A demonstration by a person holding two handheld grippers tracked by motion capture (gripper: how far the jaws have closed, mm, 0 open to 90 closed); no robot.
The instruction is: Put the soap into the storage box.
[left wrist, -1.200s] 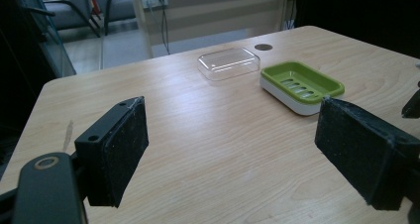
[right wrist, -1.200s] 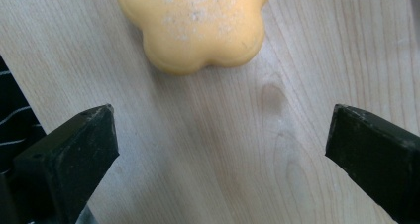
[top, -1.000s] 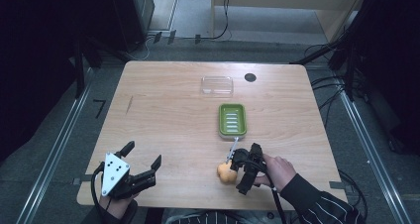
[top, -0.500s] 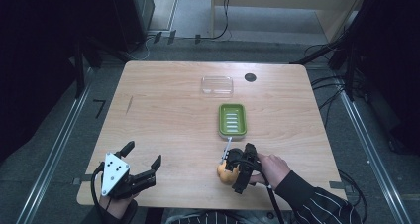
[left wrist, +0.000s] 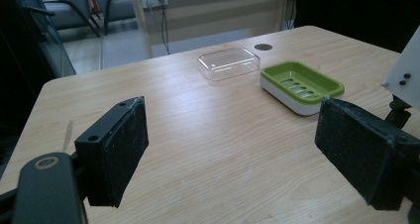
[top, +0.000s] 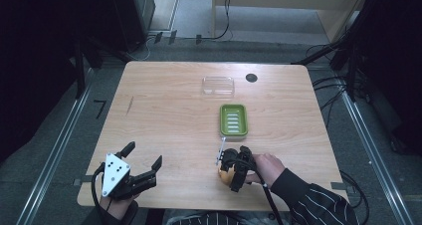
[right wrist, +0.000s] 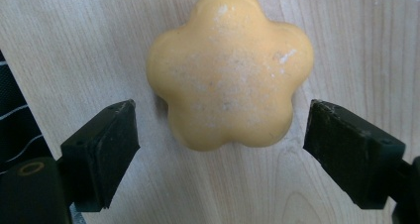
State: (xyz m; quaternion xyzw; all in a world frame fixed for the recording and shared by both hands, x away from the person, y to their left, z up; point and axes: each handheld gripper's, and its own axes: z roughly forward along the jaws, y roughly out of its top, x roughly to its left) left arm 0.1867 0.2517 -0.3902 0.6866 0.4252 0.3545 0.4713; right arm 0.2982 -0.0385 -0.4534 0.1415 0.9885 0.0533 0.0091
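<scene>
A yellow-orange flower-shaped soap [right wrist: 228, 70] lies flat on the wooden table [top: 164, 115], near its front edge and right of centre [top: 223, 174]. My right gripper [right wrist: 220, 117] points down over it [top: 233, 169]. Its jaws have just been closing, with the soap between them, but both pads stand clear of its sides. A green soap dish [top: 233, 119] with a slotted floor sits just beyond [left wrist: 301, 83]. My left gripper [top: 144, 155] rests at the front left, open, with nothing between its jaws [left wrist: 233, 115].
A clear plastic lid [top: 218, 84] lies behind the green dish [left wrist: 229, 63]. A small black round spot [top: 251, 77] marks the table beside it. Dark equipment and cables ring the table.
My right gripper has edged left over the soap and its jaws stand narrower. The left gripper has not moved.
</scene>
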